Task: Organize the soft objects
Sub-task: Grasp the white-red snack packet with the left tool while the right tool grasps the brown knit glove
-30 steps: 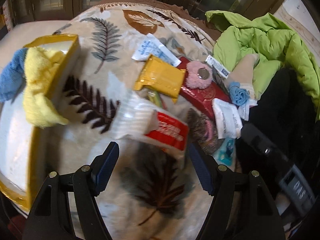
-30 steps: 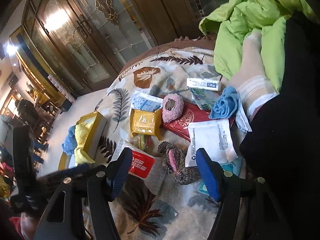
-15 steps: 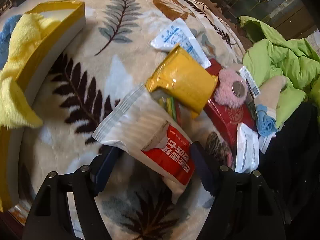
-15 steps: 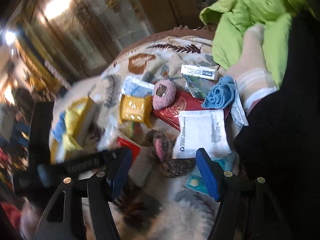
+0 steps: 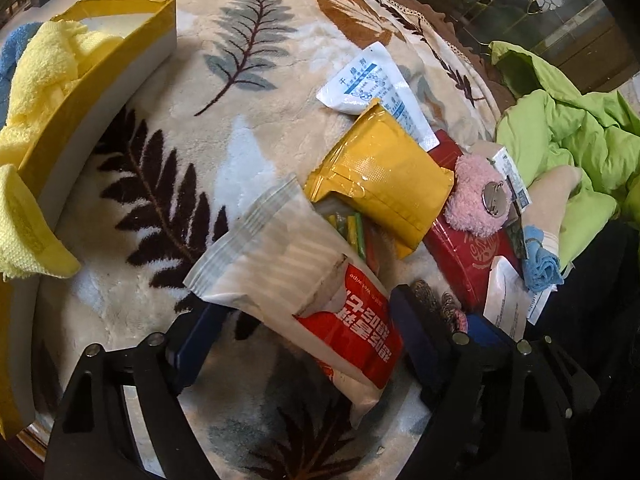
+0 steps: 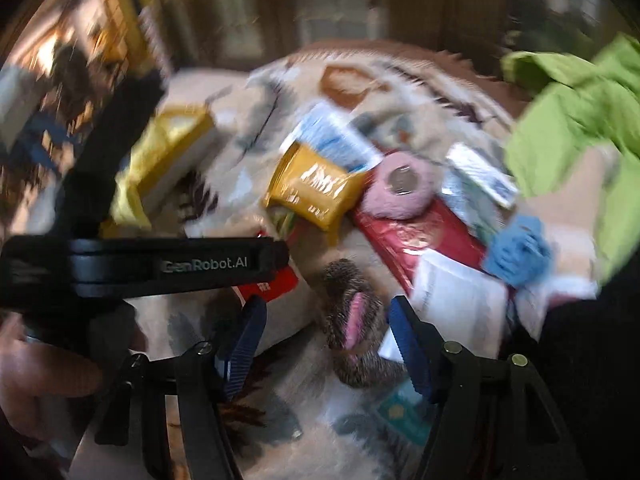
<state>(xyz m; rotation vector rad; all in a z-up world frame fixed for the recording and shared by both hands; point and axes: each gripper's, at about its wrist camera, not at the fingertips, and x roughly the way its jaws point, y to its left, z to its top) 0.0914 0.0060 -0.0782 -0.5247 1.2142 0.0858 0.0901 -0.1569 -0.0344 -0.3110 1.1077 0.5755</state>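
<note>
Wet-wipe pack (image 5: pixel 304 280), the soft white plastic pouch with the red printed end, lies on the leaf-patterned plush blanket (image 5: pixel 248 92) right between the left gripper (image 5: pixel 308 320)'s blue-padded fingers (image 5: pixel 412 328), jaws spread wide on either side of it and not squeezing; whether the pads touch it I cannot tell. Its white crimped end points away from the gripper, its red end sits low between the fingers. Just beyond it, a shiny yellow foil pouch (image 5: pixel 380 184) overlaps a white sachet with blue print (image 5: pixel 376 84), and a fluffy pink round pad (image 5: pixel 478 202) rests on a flat red packet (image 5: pixel 460 248). Off to the left, a yellow towel (image 5: pixel 36 92) drapes over the rim of a yellow-edged box (image 5: pixel 100 92). Over on the blurred right wrist view, the right gripper (image 6: pixel 324 336) is also spread open, holding nothing, with a speckled brown knitted item with a pink stripe (image 6: pixel 352 312) lying between its fingers on the blanket. A small blue cloth (image 6: pixel 516 252) sits beyond, near a lime-green quilted cover (image 6: pixel 572 120).
</note>
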